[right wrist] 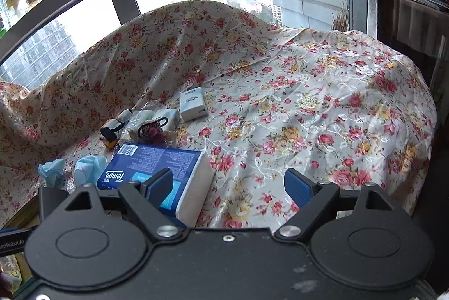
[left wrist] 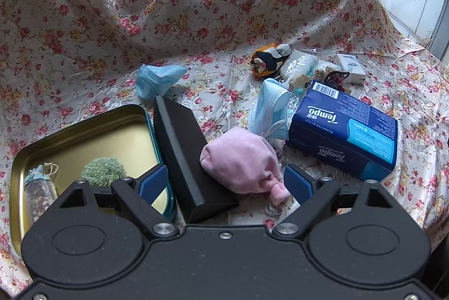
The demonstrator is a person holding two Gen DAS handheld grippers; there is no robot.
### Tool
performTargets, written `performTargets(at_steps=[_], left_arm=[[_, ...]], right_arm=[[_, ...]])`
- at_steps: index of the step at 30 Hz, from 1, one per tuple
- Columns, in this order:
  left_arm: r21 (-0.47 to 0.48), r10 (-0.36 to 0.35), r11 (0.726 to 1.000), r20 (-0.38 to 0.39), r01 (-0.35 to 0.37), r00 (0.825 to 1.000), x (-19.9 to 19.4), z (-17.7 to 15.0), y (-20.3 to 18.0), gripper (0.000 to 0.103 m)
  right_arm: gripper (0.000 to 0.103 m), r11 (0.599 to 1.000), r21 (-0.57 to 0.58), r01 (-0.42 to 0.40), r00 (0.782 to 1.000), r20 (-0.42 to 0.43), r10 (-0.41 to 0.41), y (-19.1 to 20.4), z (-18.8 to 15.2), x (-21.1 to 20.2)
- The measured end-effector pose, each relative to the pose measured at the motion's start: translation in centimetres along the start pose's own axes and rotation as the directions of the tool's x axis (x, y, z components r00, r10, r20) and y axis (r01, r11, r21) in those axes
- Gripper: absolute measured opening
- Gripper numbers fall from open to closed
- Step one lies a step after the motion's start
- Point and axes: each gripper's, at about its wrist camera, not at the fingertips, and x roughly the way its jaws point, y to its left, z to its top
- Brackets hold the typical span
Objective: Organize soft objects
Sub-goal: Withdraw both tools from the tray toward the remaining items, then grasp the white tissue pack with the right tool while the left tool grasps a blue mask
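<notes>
— Between my left gripper's (left wrist: 226, 183) spread fingers: pink pouch (left wrist: 241, 162), ungripped, leaning on a black box (left wrist: 186, 157).
— Surroundings?
— Gold tin (left wrist: 84, 137) left, Tempo pack (left wrist: 348, 131) right. Right gripper (right wrist: 227, 183) spread wide, empty, above floral cloth (right wrist: 308, 109).

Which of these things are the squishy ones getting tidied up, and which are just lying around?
For tidying: pink fabric pouch, two crumpled blue face masks, green knitted ball already inside the gold metal tin.

Just lying about: blue Tempo tissue pack, small white box, black wedge-shaped stand.
</notes>
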Motion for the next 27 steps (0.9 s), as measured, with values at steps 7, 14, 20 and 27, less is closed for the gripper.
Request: performTargets(at_steps=[7,14,20,27], left_arm=[[0.004,0.010,1.000,-0.021,-0.010,1.000,2.2,1.4,-0.2,0.087],[0.012,0.003,1.000,-0.052,-0.003,0.999,5.1,3.0,-0.8,0.087],[-0.015,0.004,1.000,-0.086,-0.005,0.996,8.2,4.7,-0.8,0.087],[-0.047,0.028,0.998,-0.101,-0.033,0.994,11.0,6.9,0.0,0.087]], right_arm=[[0.086,1.000,-0.031,0.005,1.000,-0.011,-0.005,1.2,0.9,2.4],[0.086,0.998,-0.057,0.017,0.999,-0.030,-0.018,2.0,1.9,6.0],[0.086,0.997,-0.080,0.020,0.999,-0.047,-0.024,2.7,3.0,9.4],[0.086,0.991,-0.134,0.024,0.998,-0.048,-0.031,3.9,4.8,14.0]])
